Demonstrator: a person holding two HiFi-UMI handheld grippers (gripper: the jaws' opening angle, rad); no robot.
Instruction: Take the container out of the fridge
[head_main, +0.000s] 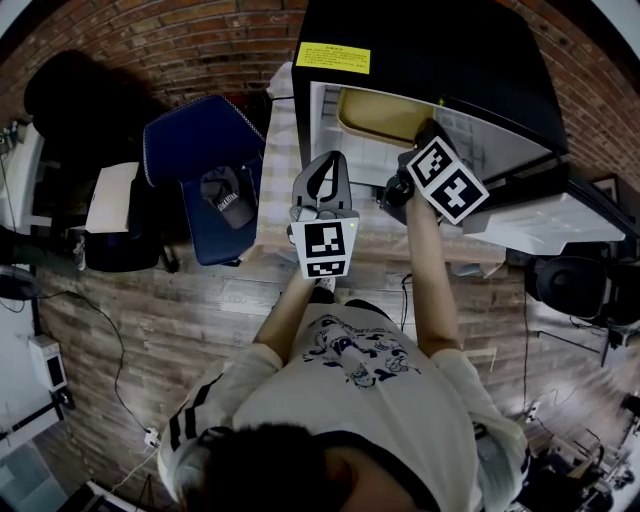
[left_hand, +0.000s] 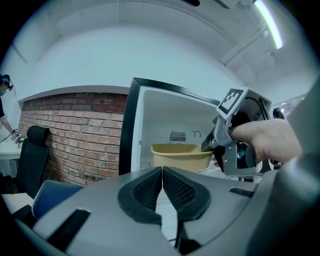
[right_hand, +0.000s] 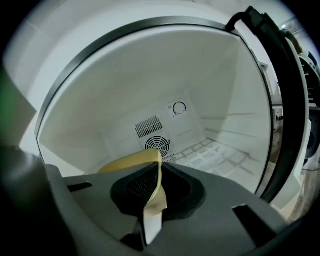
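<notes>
Inside the fridge (head_main: 430, 50), a white ribbed shelf (right_hand: 220, 152) is running back to the rear wall. The yellow container (left_hand: 180, 156) is sitting at its front, though whether its base is touching the shelf cannot be told. Below, a wooden plank floor (head_main: 200, 330) is carrying a blue chair (head_main: 200, 150) just beside the fridge, a black chair (head_main: 70, 90) farther off, a thin cable (head_main: 105, 325) trailing across the boards, and a small white box (head_main: 48, 362) near the cable.
</notes>
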